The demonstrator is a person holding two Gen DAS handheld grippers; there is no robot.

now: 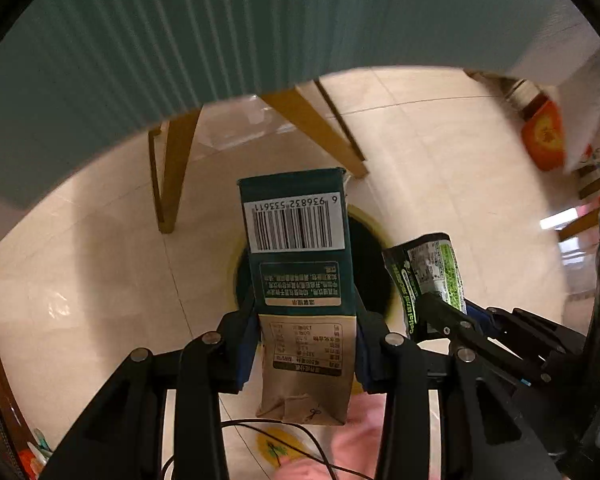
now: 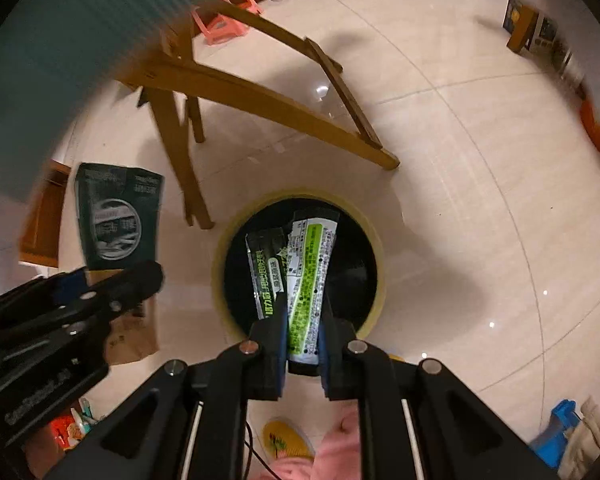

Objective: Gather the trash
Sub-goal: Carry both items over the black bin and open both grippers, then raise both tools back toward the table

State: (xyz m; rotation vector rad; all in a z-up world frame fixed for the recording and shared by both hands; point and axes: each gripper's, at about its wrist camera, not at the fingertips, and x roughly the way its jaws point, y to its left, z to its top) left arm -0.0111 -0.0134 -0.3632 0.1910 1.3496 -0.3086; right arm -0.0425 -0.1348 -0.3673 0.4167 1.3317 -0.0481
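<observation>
Left wrist view: our left gripper [image 1: 306, 344] clamps a drink carton [image 1: 300, 264], our right gripper [image 2: 303, 354] clamps 2 wrappers [image 2: 300, 272], both above the bin [image 2: 364, 276]. Dropping remains.

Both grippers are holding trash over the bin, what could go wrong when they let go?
1. The carton in the left gripper covers part of the bin opening and looks offset in the right wrist view, so it might hit the rim or floor.
2. The wrappers in the right gripper are light and may cling or drift.
</observation>
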